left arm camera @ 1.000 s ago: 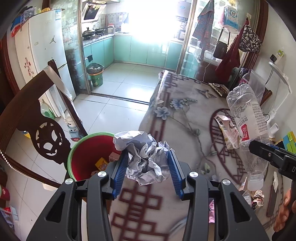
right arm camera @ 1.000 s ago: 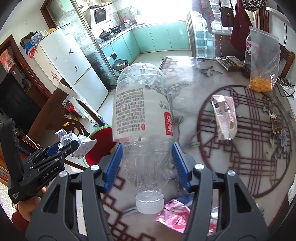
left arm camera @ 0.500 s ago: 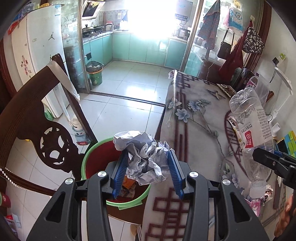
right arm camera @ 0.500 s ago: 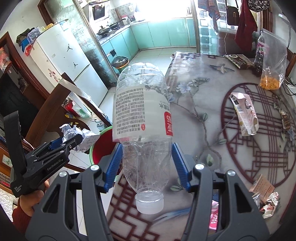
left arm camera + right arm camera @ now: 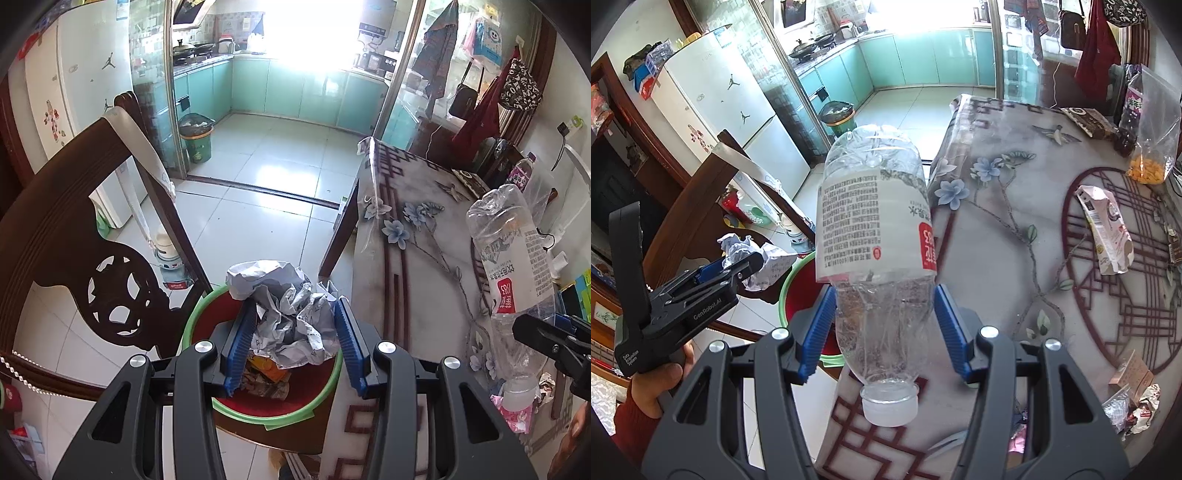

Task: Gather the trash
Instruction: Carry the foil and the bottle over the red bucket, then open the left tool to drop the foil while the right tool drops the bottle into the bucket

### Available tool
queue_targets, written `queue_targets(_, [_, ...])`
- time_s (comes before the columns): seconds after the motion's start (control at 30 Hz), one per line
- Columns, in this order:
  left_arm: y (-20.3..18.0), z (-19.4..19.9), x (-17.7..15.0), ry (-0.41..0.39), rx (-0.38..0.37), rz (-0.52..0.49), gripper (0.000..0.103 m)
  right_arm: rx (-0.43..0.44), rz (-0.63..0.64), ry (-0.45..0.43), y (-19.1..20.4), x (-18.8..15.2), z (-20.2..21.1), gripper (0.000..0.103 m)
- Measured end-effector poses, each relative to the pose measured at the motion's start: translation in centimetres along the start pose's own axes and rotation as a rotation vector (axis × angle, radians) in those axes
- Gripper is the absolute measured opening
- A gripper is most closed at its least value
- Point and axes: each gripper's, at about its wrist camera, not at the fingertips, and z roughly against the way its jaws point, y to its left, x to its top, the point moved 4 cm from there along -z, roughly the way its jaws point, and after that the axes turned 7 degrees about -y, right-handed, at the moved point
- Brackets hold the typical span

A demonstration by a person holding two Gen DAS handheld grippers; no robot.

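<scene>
Gripping a crumpled paper ball [image 5: 291, 314] between its blue pads, the left gripper [image 5: 293, 332] hangs right over the red bin [image 5: 199, 321] with the green rim, which stands on the floor by the near left corner of the table [image 5: 417, 258]; my guess is the ball is kept there so it can drop straight in among the wrappers already lying at the bottom. Left of the bin a carved dark chair [image 5: 74, 221] crowds the view and hides the floor behind it. To the right, the right gripper [image 5: 884, 325] clamps a crushed clear water bottle [image 5: 879, 236] by its lower body, cap toward the camera, over the table edge and just short of the bin, probably next in line. More trash waits on the flowered cloth: a flattened carton [image 5: 1104, 229] farther right and crumpled wrappers [image 5: 1137, 406] at the near right. The bottle blocks most of the bin in the right view, and how full it is I cannot tell
</scene>
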Motion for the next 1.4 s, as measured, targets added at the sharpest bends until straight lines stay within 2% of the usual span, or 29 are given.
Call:
queue_targets(0.4, [2.7, -3.4, 0.0, 0.055, 0.012, 0.015, 0.042, 0.006, 0.028, 0.062, 2.4, -0.3, -2.7, 0.054])
queue_targets(0.7, [3.9, -5.4, 0.1, 0.086, 0.028, 0.017, 0.042, 0.083, 0.009, 0.178, 4.5, -2.0, -7.0, 0.054])
queue_targets(0.93, [5.5, -6.5, 0.1, 0.111, 0.051, 0.035, 0.043, 0.102, 0.05, 0.246, 6.5, -2.9, -9.7, 0.054])
queue_targets(1.37, [7.3, -8.4, 0.3, 0.142, 0.078, 0.076, 0.048, 0.104, 0.072, 0.271, 7.3, -1.7, -11.8, 0.054])
queue_targets(1.4, [7.4, -8.5, 0.4, 0.144, 0.083, 0.08, 0.05, 0.105, 0.073, 0.271, 7.4, -1.6, -11.8, 0.06])
